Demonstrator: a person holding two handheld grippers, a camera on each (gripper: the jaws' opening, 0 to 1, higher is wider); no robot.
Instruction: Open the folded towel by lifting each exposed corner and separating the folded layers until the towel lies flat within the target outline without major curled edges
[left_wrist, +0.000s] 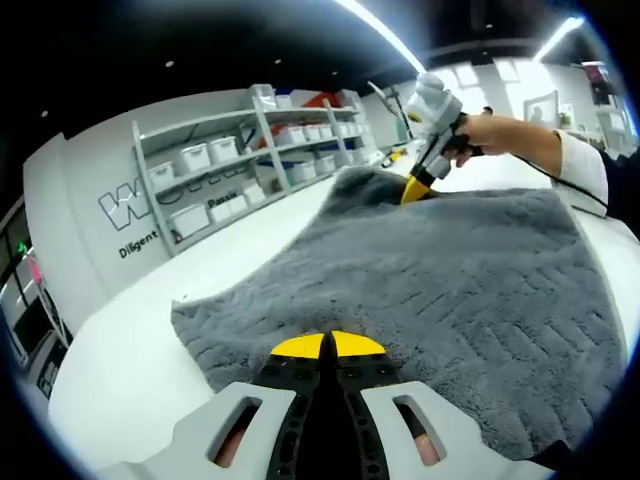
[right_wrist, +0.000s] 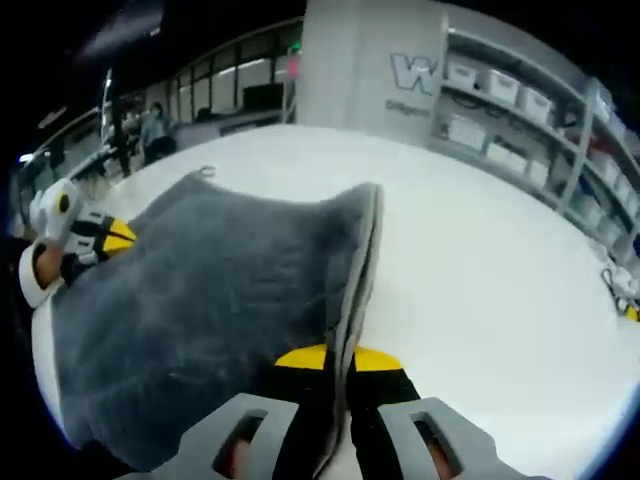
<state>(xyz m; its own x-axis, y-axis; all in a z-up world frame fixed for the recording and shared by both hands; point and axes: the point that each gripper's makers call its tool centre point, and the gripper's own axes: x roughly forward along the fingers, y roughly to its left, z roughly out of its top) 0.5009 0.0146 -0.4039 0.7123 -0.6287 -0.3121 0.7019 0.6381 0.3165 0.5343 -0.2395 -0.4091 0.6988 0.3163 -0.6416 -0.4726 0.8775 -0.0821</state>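
Left gripper view: a grey towel (left_wrist: 420, 290) lies spread over a white table (left_wrist: 130, 370), its pile pressed into a chevron pattern. The left gripper (left_wrist: 328, 346) rises from the bottom of the view with its yellow-tipped jaws brought together on the near edge of the towel. At the far edge, the right gripper (left_wrist: 418, 188), held in a person's hand (left_wrist: 490, 132) with a white sleeve (left_wrist: 585, 170), pinches the towel, which rises slightly at that point. Grey shelves (left_wrist: 255, 150) carrying white bins (left_wrist: 195, 157) stand beyond the table, beside a wall (left_wrist: 85, 215) bearing lettering.

Right gripper view: the right gripper (right_wrist: 338, 358) is clenched on a folded edge of the towel (right_wrist: 210, 300); the edge runs between the yellow tips and stands up as a ridge, showing two layers. The rest of the towel slopes away to the left, over the table (right_wrist: 480, 280). The left gripper (right_wrist: 110, 238) meets the towel's opposite edge at the left of the view; whether its jaws grip cannot be told here. Shelves (right_wrist: 530, 110) line the right background.
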